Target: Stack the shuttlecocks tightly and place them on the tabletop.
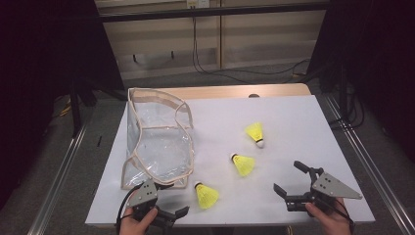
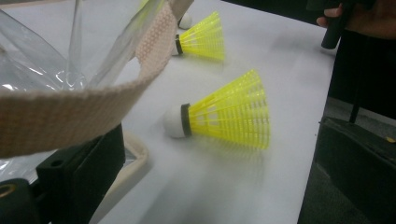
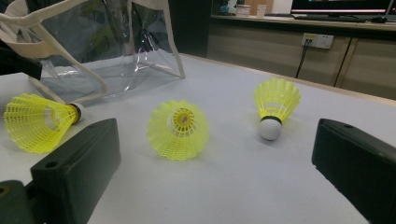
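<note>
A clear plastic bag (image 1: 157,142) with beige webbing trim stands open on the left of the white table (image 1: 293,117). Three yellow shuttlecocks lie to its right: a far one (image 1: 255,132), a middle one (image 1: 243,164) and a near one (image 1: 206,195). My left gripper (image 1: 173,199) is open at the bag's near corner, just left of the near shuttlecock (image 2: 229,112), and the bag's strap (image 2: 70,112) drapes above its left jaw. My right gripper (image 1: 287,176) is open and empty at the front right, facing the middle shuttlecock (image 3: 178,129) from a short way off.
Both hands are close to the table's front edge (image 1: 235,223). A wooden strip (image 1: 235,91) runs along the back. Metal rails (image 1: 364,161) flank the table, and cables (image 1: 244,73) lie on the floor behind it.
</note>
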`<state>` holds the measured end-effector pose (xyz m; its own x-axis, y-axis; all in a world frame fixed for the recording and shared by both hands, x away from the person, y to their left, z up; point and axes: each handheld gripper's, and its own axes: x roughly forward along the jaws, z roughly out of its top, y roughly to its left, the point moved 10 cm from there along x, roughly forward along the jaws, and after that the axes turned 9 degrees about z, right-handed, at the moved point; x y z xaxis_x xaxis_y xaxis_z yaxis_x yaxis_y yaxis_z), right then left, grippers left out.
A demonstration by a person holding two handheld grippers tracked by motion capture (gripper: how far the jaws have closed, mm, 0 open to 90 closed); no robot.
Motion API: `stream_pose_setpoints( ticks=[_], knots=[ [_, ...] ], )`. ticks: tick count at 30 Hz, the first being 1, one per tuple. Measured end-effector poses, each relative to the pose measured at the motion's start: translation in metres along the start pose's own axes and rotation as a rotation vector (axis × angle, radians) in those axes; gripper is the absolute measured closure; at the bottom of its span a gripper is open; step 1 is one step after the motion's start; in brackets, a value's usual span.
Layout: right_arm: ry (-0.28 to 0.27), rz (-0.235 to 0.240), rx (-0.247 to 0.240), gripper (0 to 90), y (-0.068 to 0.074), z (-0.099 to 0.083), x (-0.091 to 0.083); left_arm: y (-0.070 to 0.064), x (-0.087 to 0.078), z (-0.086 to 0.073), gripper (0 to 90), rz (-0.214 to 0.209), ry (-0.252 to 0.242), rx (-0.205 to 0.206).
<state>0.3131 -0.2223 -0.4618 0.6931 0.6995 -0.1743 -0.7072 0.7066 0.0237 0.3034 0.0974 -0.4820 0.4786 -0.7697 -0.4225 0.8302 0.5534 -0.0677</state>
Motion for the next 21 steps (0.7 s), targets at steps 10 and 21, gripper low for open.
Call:
stream_pose_setpoints(
  ticks=[10,21],
  knots=[
    [0.003,-0.002,-0.001,1.1,0.0,0.0,0.0,-0.007,0.006,0.004,2.0,-0.006,-0.016,-0.007],
    [-0.001,0.002,0.002,1.1,0.001,0.0,0.0,-0.018,0.017,0.006,2.4,0.001,0.0,-0.003]
  ],
)
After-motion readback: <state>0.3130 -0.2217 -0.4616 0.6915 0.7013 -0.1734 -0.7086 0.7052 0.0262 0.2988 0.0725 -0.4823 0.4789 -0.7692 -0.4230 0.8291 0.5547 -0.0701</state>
